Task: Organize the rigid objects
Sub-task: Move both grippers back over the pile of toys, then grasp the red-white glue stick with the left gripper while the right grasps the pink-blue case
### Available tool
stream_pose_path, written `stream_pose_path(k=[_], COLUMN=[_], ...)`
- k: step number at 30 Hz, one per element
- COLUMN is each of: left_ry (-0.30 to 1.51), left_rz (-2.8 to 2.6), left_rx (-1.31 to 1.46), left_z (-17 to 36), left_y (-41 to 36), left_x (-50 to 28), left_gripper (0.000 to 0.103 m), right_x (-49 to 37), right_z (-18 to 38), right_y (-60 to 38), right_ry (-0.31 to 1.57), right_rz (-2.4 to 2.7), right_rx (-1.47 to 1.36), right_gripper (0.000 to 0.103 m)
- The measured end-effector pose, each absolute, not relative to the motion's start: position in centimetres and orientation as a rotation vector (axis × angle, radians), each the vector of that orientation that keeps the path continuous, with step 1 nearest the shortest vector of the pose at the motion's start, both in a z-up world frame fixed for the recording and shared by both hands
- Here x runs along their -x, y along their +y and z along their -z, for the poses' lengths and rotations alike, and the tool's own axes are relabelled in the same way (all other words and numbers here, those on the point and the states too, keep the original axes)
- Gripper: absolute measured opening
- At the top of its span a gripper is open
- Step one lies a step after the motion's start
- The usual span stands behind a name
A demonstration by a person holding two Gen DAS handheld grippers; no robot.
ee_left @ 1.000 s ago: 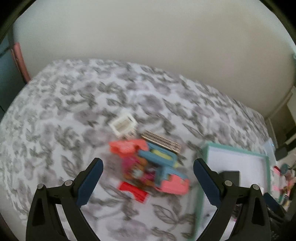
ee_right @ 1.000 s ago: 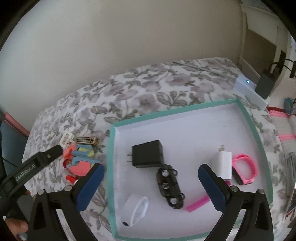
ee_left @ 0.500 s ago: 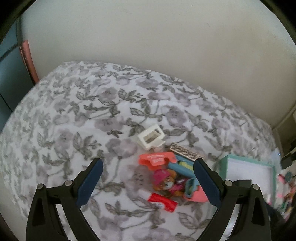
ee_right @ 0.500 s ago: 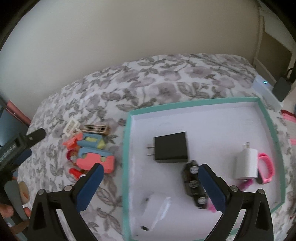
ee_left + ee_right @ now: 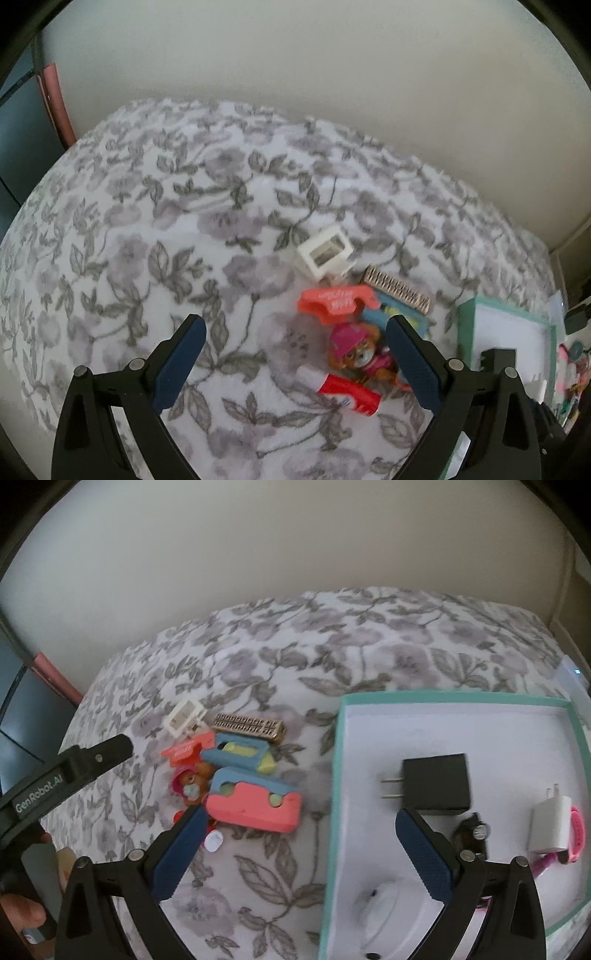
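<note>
Left wrist view: left gripper (image 5: 293, 345) spread wide, empty; toy pile (image 5: 354, 332) lay lower right on floral cloth (image 5: 147, 240).
Right wrist view: right gripper (image 5: 297, 843) released, empty; teal tray (image 5: 458, 698) at right held black charger (image 5: 437, 785); toys centre left.

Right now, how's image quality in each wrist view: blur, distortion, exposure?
Left wrist: soft overall, the floral cloth smeared toward the far edge, the toy pile readable; strong fisheye bend, dark corners. Right wrist: sharper, black charger crisp in the tray, white round item near the lens blurred; flat light, no glare.
</note>
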State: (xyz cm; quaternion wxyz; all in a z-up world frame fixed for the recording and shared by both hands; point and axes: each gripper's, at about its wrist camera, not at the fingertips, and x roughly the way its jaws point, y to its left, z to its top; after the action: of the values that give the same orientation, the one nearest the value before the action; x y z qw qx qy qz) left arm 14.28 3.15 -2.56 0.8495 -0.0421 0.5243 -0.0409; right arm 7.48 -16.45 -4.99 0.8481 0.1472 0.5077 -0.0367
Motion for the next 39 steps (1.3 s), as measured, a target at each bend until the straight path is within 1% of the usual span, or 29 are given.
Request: stream_pose_path(k=[7,20,28,34,36,37,38,39], left_ry=[1.234,1.346,1.357,1.356,1.347,1.343,1.34,1.338], left_rz=[0.159,0.293,0.364,0.367,0.366,0.372,0.38,0.387], left_rx=[0.068,-0.092,-0.196,-0.208,-0.231,-0.234,-0.231,-0.227], left_z=[5.2,7.8,8.9,9.8,9.7,9.7,9.6,9.5], left_y=[2.3,-0.4,-2.4,-3.1,-3.4,-3.4,-3.6,-3.6], left_x=[-14.1,-13.2,-12.5,-12.5,-12.4,-12.5,-12.5,-12.6], left_gripper=[0.098,0.098,0.098,0.098,0.093,0.087,0.083,0.082], right_x=[-7.4,-6.2,-6.0,-6.1,-6.2,-6.2,-6.3,-6.4], right_z=[6.1,5.8,6.1,6.3,6.4,6.4,6.5,6.5], right_y=[-16.4,-19.8,-20.5,-20.3,-20.2,-20.2,-20.1,-20.0], right_ry=[1.124,1.142,1.152,1.157,1.159,1.159,1.159,1.159], right_rz=[0.076,0.18,0.197,0.196,0.191,0.187,0.181,0.176], right_rx=[-0.306,-0.331,-0.354,-0.349,-0.354,-0.358,-0.363,-0.367], right_gripper=[0.103,0.103,0.103,0.103,0.103,0.103,0.103,0.103])
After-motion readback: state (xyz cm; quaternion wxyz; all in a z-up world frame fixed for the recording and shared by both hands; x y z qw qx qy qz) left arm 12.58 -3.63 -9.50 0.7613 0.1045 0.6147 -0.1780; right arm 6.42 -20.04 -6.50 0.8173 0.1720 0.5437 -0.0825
